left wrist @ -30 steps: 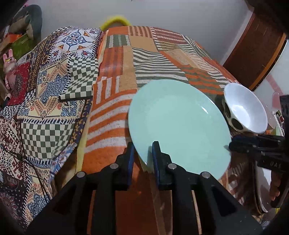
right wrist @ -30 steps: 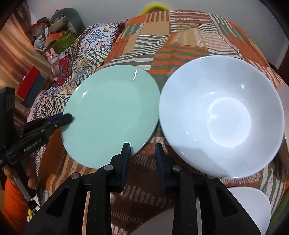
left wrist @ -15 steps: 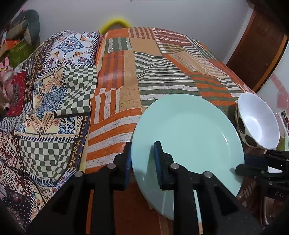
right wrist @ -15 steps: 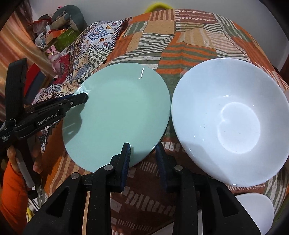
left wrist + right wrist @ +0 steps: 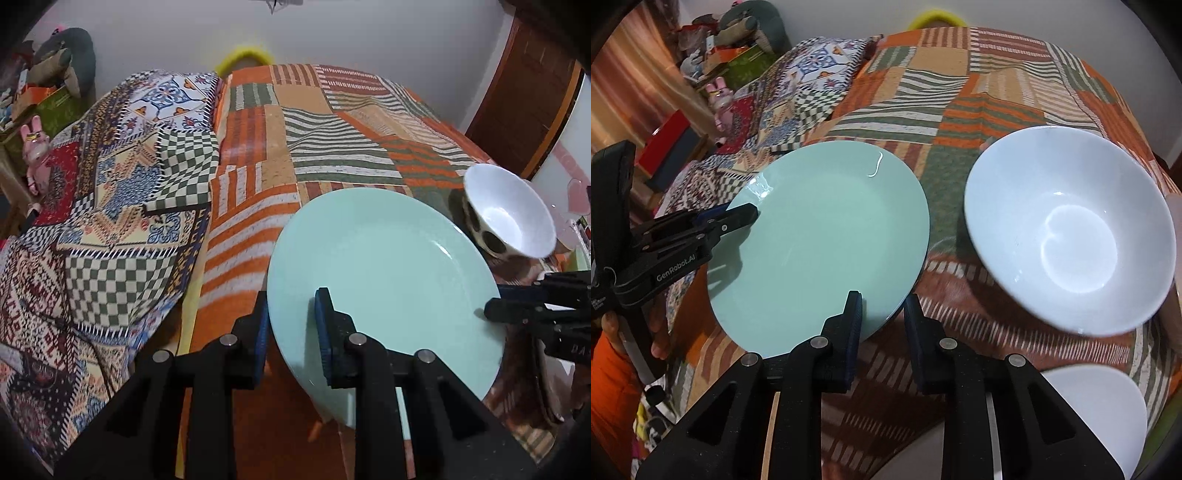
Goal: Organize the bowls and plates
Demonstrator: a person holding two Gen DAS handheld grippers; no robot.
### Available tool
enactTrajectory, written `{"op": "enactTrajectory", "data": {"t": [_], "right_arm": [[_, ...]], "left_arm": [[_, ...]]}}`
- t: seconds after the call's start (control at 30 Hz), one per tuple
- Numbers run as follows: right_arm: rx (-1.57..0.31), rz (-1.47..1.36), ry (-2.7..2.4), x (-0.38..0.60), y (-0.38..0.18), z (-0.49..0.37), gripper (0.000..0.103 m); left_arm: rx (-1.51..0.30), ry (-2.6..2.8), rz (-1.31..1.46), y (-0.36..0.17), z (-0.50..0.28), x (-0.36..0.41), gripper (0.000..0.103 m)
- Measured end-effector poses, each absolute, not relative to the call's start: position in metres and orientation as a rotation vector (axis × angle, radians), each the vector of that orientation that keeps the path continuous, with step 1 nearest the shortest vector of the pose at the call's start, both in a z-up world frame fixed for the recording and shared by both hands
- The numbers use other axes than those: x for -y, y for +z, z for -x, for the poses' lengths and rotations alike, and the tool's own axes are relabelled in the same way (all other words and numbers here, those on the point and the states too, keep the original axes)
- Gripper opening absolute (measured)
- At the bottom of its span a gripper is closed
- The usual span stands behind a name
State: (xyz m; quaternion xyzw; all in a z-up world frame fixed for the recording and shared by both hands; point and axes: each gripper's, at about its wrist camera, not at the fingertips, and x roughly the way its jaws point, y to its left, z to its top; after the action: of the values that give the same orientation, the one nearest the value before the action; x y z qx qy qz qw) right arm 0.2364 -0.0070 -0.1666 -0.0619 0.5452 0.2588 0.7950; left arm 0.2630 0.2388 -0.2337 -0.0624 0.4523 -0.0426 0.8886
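At nine o'clock in the right wrist view, your left tool (image 5: pixel 744 218) is closed on the rim of the mint green plate (image 5: pixel 820 243), which sits over the patchwork bed cover (image 5: pixel 960 103). Toward six o'clock your right tool (image 5: pixel 882 314) hangs part open with nothing between its fingers, just beside that plate's near edge. At three o'clock stands the white bowl (image 5: pixel 1071 229). Gripped at one edge only, the plate could tilt, slip free or knock the bowl.

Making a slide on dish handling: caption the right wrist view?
Left gripper grips a mint-green plate beside a white bowl on the patchwork bedspread.
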Motion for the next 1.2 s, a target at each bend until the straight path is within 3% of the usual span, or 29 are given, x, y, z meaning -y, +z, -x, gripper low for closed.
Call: {"op": "enactTrajectory", "data": {"t": [0.8, 1.2], "right_arm": [[-0.923, 0.046, 0.586, 0.094, -0.077, -0.157, 0.021], [-0.898, -0.017, 0.51, 0.175, -0.068, -0.125, 0.021]], "left_arm": [[-0.732, -0.115, 0.054, -0.127, -0.165, -0.149, 0.022], [-0.72, -0.212, -0.01, -0.116, -0.144, -0.061, 0.022]]}}
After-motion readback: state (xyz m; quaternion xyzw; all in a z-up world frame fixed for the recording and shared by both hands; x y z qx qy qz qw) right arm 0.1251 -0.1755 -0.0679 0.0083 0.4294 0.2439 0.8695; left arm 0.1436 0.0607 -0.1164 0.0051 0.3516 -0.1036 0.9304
